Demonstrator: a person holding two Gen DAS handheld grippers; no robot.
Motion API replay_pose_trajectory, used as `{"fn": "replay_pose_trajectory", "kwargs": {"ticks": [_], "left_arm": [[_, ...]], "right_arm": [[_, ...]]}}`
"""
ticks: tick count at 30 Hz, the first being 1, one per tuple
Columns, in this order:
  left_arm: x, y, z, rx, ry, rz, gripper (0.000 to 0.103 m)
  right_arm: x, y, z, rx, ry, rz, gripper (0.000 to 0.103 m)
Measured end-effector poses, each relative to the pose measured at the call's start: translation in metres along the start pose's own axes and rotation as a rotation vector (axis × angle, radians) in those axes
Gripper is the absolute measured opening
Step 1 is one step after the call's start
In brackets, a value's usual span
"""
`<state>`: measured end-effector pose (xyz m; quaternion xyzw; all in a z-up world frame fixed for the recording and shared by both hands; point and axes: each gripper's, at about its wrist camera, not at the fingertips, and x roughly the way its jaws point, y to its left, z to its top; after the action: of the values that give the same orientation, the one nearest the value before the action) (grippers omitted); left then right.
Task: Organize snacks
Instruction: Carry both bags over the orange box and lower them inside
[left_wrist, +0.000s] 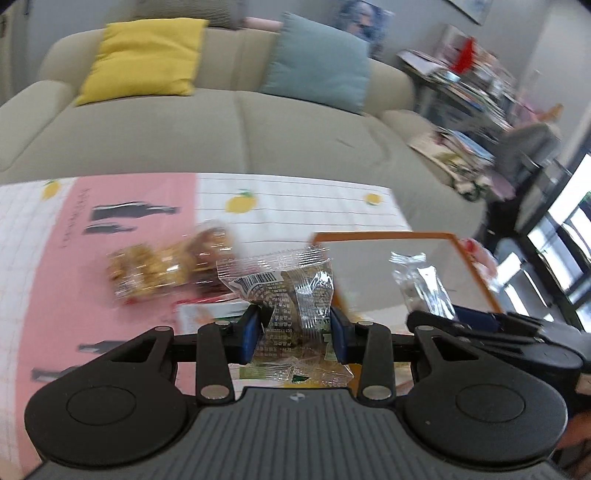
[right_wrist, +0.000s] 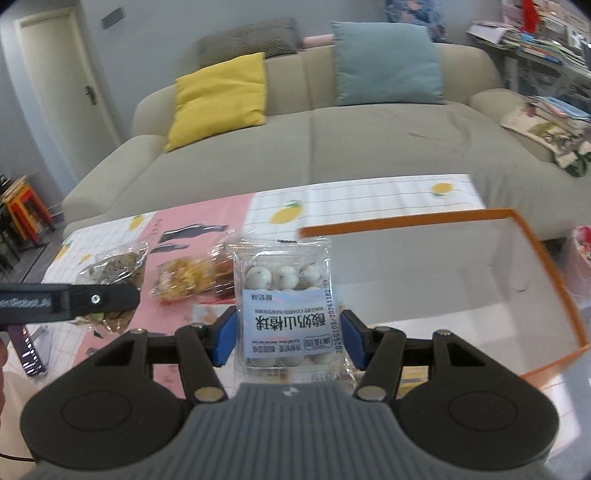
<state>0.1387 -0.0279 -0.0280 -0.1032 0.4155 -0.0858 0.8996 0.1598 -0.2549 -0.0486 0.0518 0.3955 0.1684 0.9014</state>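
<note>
My left gripper (left_wrist: 295, 332) is shut on a clear crinkly snack packet (left_wrist: 284, 291) with a barcode, held above the table. In the right wrist view that gripper (right_wrist: 110, 299) enters from the left with the brownish packet (right_wrist: 118, 266). My right gripper (right_wrist: 288, 336) is shut on a clear pack of white yogurt-coated hawthorn balls (right_wrist: 284, 314) with a pale blue label. The left wrist view shows it (left_wrist: 432, 317) low on the right with the pack (left_wrist: 421, 284). An open orange-rimmed box (right_wrist: 406, 221) with a white inside sits to the right, its rim (left_wrist: 384, 235) just beyond both packets.
Golden snack packets (right_wrist: 184, 277) and a reddish-brown one (left_wrist: 210, 251) lie on the pink and white lemon-print tablecloth (left_wrist: 295, 206). Behind the table stands a beige sofa (right_wrist: 369, 140) with yellow and teal cushions. A cluttered bookshelf (left_wrist: 472, 81) is at the right.
</note>
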Motion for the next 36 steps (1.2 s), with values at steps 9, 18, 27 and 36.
{"fn": "replay_pose_trajectory", "kwargs": {"ticks": [9,18,27,36], "left_arm": [[0.047,-0.079,0.029,0.133,0.093,-0.108,0.044],[0.105,-0.121,0.031,0.183,0.234,-0.162,0.044],[0.156,-0.133,0.018,0.236,0.336,-0.111,0.044],[0.187,-0.129,0.014,0.238,0.419,-0.053,0.044]], "right_arm": [[0.0,-0.063,0.019,-0.013,0.061,-0.132,0.057],[0.031,-0.109,0.012,-0.04,0.193,-0.222,0.058],[0.066,-0.125,0.002,-0.091,0.311,-0.234,0.058],[0.098,-0.125,0.003,-0.144,0.39,-0.222,0.057]]}}
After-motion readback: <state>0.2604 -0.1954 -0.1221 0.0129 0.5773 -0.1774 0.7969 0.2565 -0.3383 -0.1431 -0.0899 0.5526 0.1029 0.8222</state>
